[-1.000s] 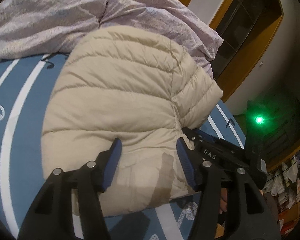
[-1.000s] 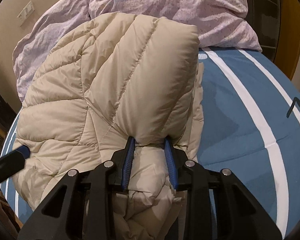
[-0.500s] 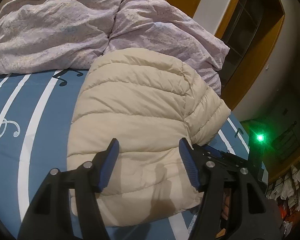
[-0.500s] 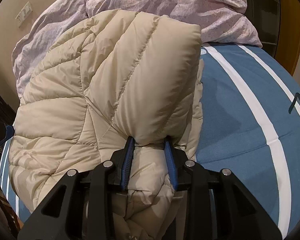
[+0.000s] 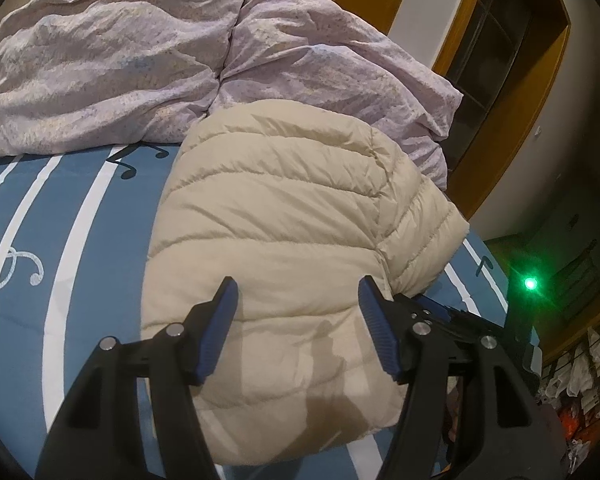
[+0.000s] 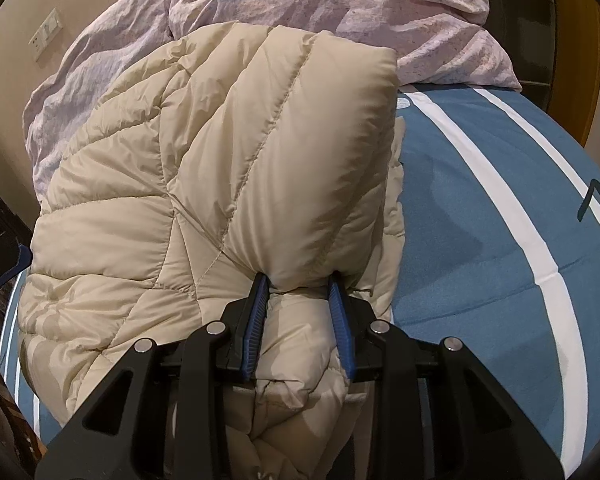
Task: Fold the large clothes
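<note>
- Pinching a thick fold of the cream puffer jacket (image 6: pixel 204 184), right gripper (image 6: pixel 298 308) anchors it at 6 o'clock, probably to keep the fold flat.
- Left gripper (image 5: pixel 298 320): jaws apart, empty, above the jacket's near edge.
- Jacket lies folded on the blue striped bedspread (image 5: pixel 80 280), lilac duvet (image 5: pixel 120 60) at 12 o'clock.

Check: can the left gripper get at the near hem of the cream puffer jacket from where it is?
Probably yes. The left gripper is open and empty, jaws apart above the puffer jacket, nothing between them and the near hem. The right gripper grips the far side, out of the way.
</note>
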`<state>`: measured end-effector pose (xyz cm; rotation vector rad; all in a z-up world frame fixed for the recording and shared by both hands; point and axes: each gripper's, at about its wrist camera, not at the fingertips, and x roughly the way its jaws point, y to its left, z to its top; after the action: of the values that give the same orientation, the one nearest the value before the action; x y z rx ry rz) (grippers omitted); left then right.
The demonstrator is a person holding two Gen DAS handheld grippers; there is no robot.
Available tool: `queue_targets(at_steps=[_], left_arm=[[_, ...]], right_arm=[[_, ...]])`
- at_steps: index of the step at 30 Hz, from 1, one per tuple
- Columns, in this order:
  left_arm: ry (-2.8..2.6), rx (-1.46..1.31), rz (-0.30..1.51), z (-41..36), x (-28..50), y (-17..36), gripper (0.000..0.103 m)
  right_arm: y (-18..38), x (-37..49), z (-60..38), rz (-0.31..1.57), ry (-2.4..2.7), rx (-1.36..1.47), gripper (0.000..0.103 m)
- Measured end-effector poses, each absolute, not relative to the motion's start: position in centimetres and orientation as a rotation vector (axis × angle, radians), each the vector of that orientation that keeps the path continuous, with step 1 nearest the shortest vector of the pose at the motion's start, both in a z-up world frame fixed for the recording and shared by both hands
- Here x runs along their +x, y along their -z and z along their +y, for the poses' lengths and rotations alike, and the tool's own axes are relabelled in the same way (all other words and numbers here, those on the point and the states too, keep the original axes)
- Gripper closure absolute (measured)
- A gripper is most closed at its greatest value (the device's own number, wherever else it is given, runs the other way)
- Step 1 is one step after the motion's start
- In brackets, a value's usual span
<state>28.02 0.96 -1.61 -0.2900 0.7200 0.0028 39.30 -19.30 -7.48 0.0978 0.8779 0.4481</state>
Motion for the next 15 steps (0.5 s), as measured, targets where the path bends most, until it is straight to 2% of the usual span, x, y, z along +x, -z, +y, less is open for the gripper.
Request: queue_targets(at_steps=[15], left_arm=[[-0.076, -0.248, 0.726, 2.4, 30.3, 1.6, 0.038]], right_arm=[[7.8, 39.5, -20.0, 0.872, -0.477, 0.118, 0.071]])
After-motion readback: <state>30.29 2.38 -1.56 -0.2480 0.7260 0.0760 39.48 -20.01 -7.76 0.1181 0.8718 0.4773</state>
